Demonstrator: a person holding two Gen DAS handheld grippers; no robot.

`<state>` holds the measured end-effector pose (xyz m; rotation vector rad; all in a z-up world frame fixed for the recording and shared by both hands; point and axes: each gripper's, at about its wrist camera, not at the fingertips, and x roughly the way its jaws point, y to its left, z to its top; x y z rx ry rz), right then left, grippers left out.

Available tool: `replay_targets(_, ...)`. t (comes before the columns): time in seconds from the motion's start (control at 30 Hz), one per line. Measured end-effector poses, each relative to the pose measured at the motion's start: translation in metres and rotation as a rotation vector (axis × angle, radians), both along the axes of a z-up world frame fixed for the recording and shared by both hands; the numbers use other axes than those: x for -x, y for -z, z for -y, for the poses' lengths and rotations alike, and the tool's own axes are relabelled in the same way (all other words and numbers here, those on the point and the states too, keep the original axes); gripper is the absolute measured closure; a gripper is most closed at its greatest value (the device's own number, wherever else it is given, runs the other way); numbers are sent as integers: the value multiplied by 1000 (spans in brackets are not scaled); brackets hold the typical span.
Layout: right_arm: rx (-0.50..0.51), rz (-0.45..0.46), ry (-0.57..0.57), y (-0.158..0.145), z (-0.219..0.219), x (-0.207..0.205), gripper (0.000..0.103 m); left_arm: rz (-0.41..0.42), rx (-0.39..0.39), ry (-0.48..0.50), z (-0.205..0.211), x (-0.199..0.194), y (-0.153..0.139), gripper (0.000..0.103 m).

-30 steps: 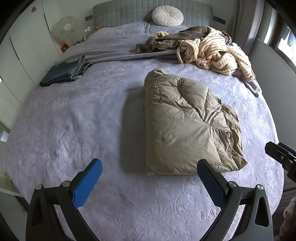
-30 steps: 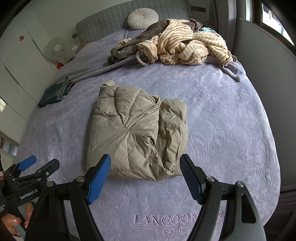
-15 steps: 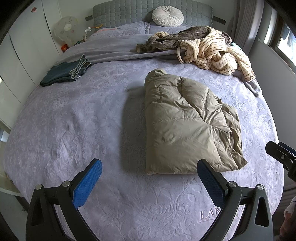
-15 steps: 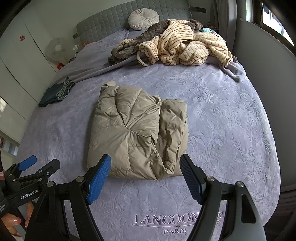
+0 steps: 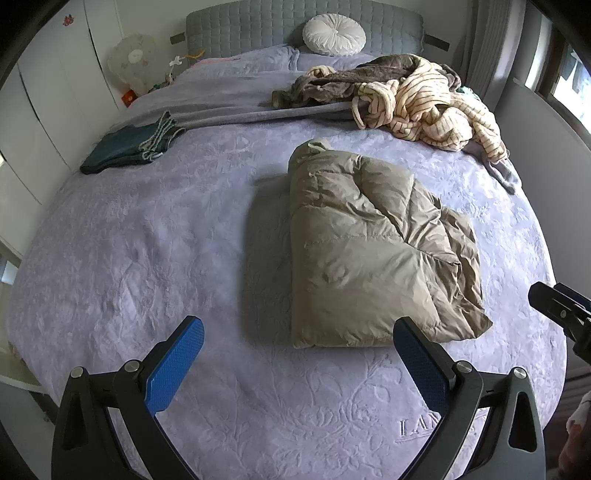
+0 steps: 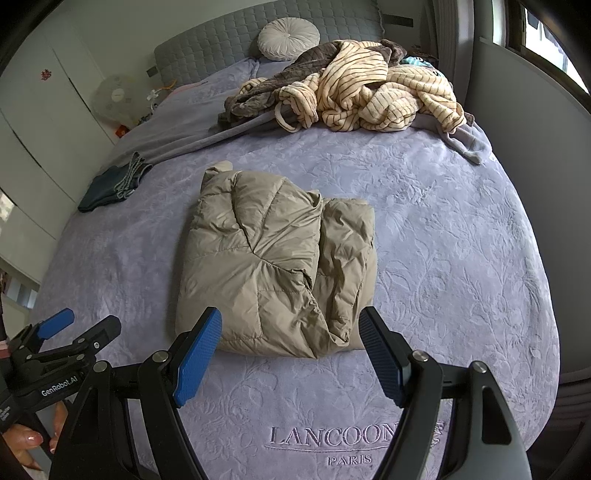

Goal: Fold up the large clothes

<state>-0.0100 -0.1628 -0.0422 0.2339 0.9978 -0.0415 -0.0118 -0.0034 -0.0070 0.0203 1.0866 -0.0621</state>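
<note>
As before, folded jacket (image 5: 373,254) untouched.

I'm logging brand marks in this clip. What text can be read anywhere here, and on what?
"LANCOON" over "PARIS": stitched on the bedspread, near edge; its end is hidden behind the right gripper.
"GenRobot.AI": on the left gripper.
Red sticker on the wardrobe door: too small to read.

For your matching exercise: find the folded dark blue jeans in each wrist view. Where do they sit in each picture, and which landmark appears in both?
Left wrist view: the folded jeans lie at upper left, near the bed's left edge.
Right wrist view: the jeans lie at middle left, smaller, left of the tan puffer jacket.
Shared landmark: the round white cushion against the grey headboard.
</note>
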Motion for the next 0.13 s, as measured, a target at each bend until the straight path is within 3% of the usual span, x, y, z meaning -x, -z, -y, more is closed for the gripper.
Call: replay_targets(0.13,0,0,-1,0,0,-1,24,2,1,1,-1,2,0,0)
